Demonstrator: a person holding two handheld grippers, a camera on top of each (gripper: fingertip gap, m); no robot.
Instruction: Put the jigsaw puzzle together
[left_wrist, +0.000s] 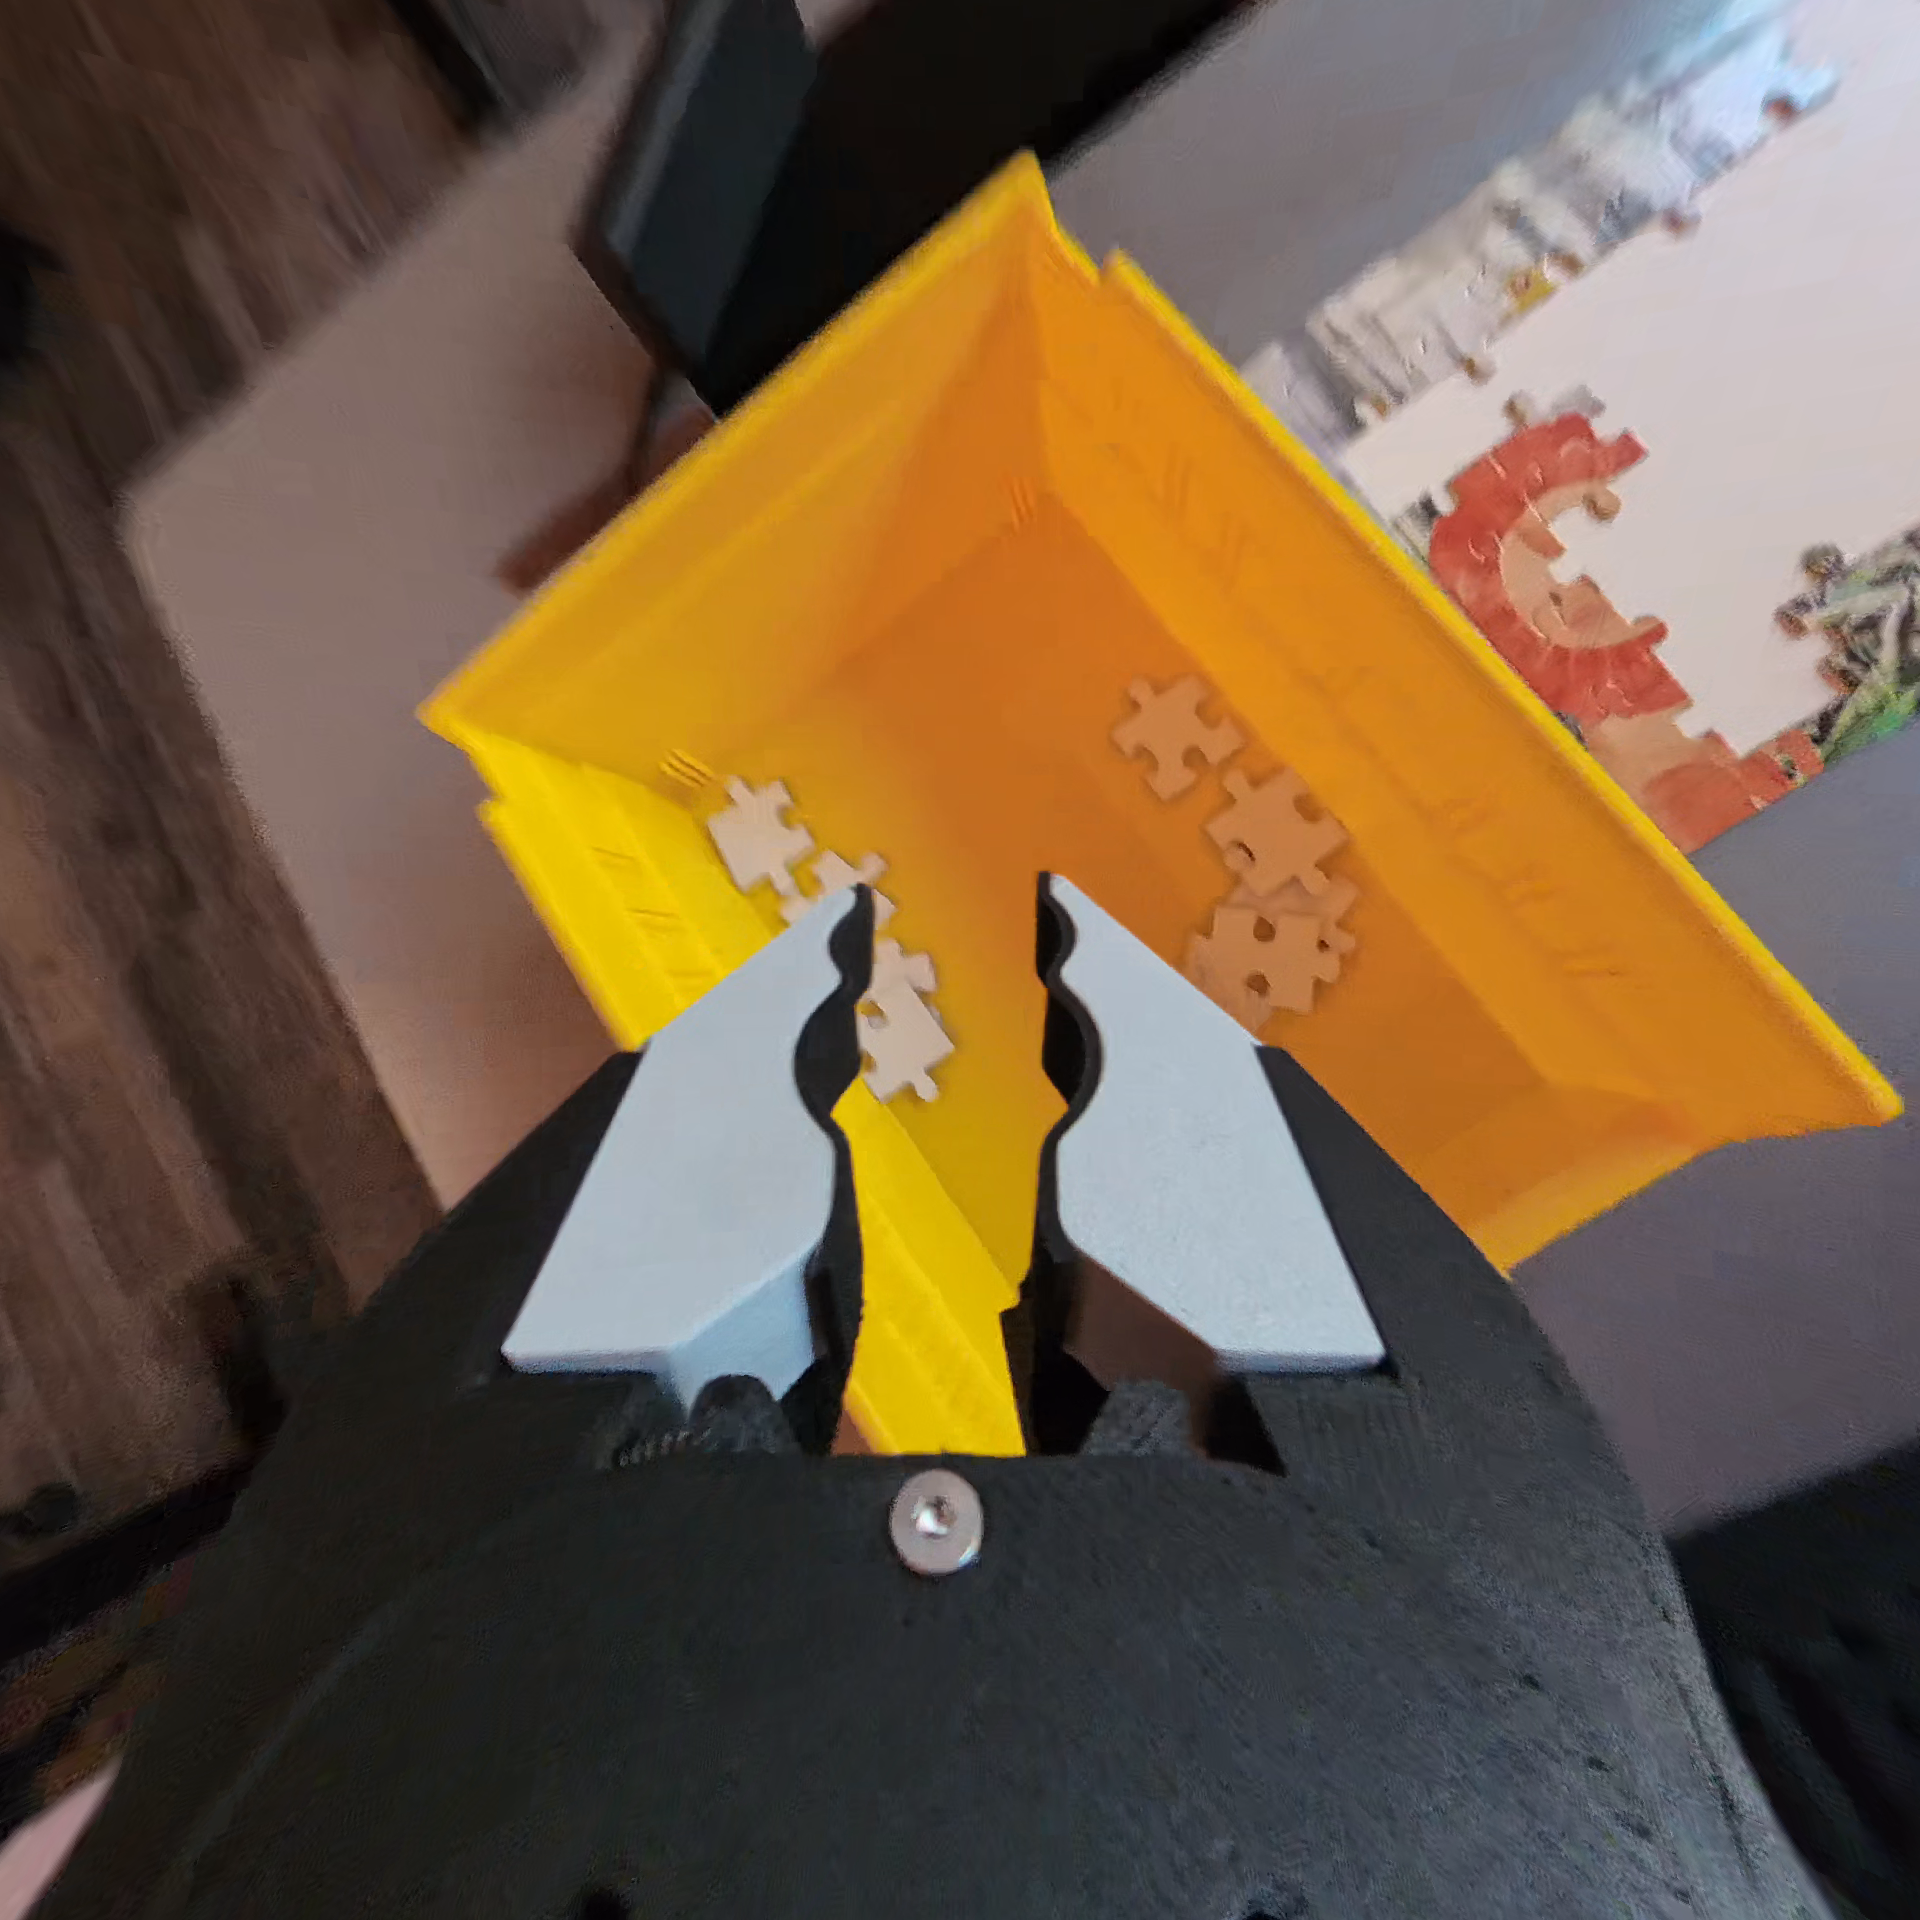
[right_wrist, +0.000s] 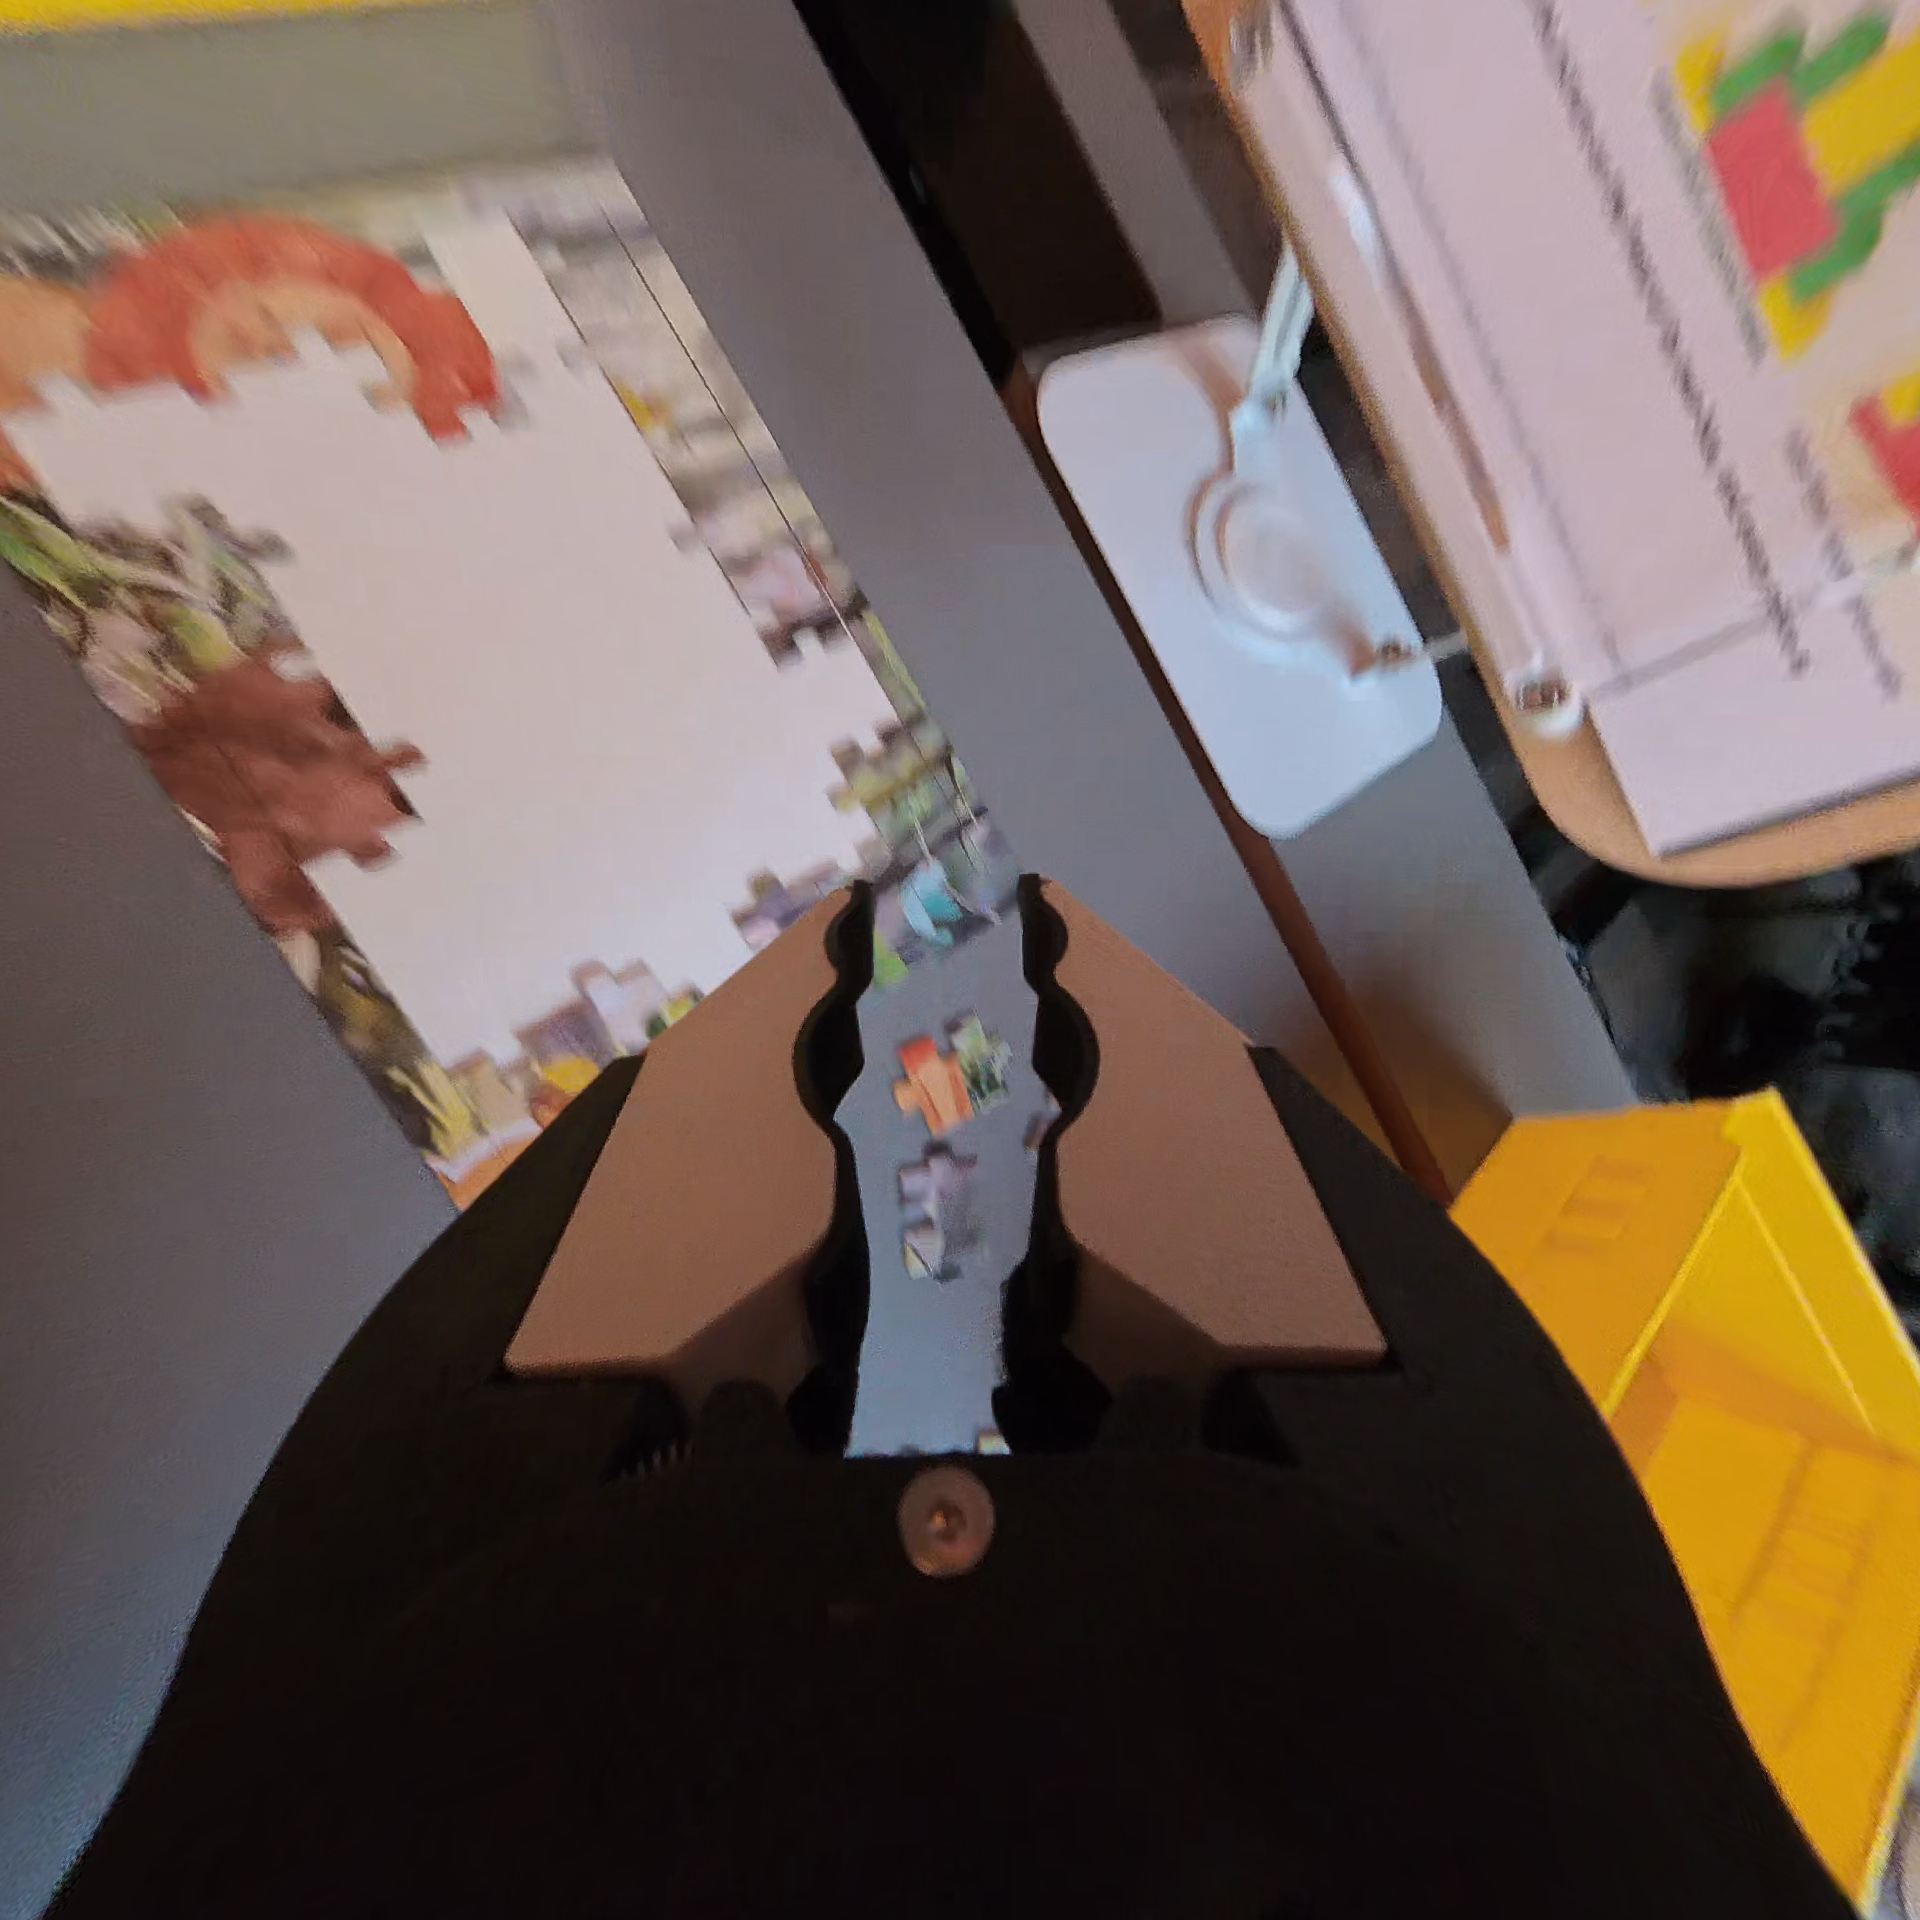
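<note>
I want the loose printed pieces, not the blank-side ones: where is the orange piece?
In the right wrist view, the orange piece lies on the grey table between the open right gripper fingers, just past the puzzle board corner, a greyish piece nearer the camera.

1 yellow bin (left_wrist: 727, 582), 1 unfinished puzzle (right_wrist: 499, 582), 2 hand-held grippers.

Puzzle (right_wrist: 436, 582) motion-blurred; yellow bin (right_wrist: 1766, 1403) cut by right edge; paper (right_wrist: 1662, 416) unreadable
</note>
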